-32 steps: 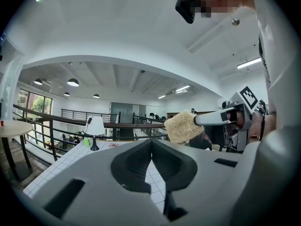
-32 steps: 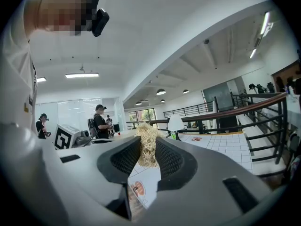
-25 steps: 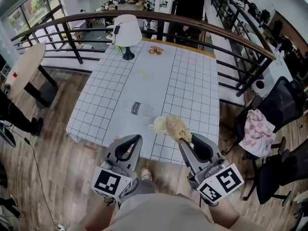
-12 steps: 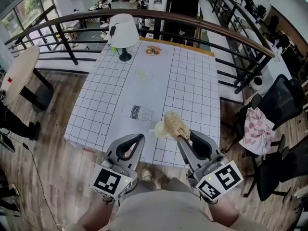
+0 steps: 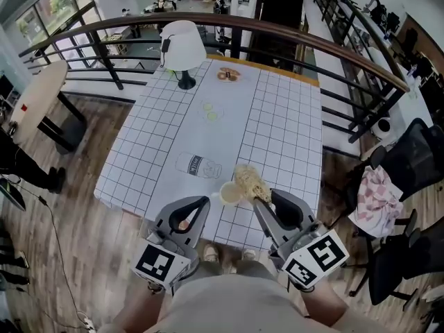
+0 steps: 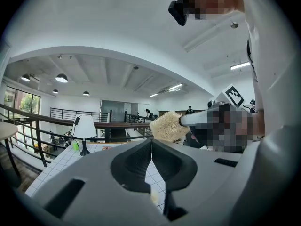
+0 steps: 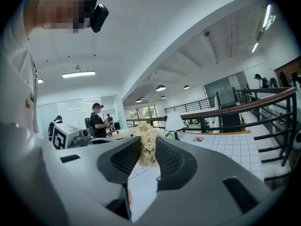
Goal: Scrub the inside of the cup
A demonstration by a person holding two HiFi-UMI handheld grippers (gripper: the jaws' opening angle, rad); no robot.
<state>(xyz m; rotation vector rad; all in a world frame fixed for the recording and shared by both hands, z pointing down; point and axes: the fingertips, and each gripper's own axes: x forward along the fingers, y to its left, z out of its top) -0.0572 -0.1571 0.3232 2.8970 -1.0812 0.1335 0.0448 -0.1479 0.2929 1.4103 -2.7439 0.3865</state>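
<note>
A small white cup (image 5: 227, 195) stands near the front edge of the grid-patterned table (image 5: 277, 130). My right gripper (image 5: 262, 201) is shut on a straw-coloured loofah scrubber (image 5: 248, 182), whose head hangs at the cup's right rim. In the right gripper view the scrubber (image 7: 147, 142) sticks up between the closed jaws of that gripper (image 7: 148, 150). My left gripper (image 5: 198, 204) is below and left of the cup, off the table, shut with nothing in it. In the left gripper view its jaws (image 6: 151, 147) meet, with the scrubber (image 6: 165, 126) beyond them.
A clear bottle (image 5: 198, 165) lies on its side just beyond the cup. A white lamp (image 5: 182, 47) stands at the far left corner, with a snack (image 5: 227, 75) at the far edge. Railings (image 5: 347, 54) surround the table, with office chairs (image 5: 409, 165) to the right.
The scrubber in my right gripper has drawn closer to the cup and now overlaps its right rim. The left gripper has stayed shut below the table's front edge.
</note>
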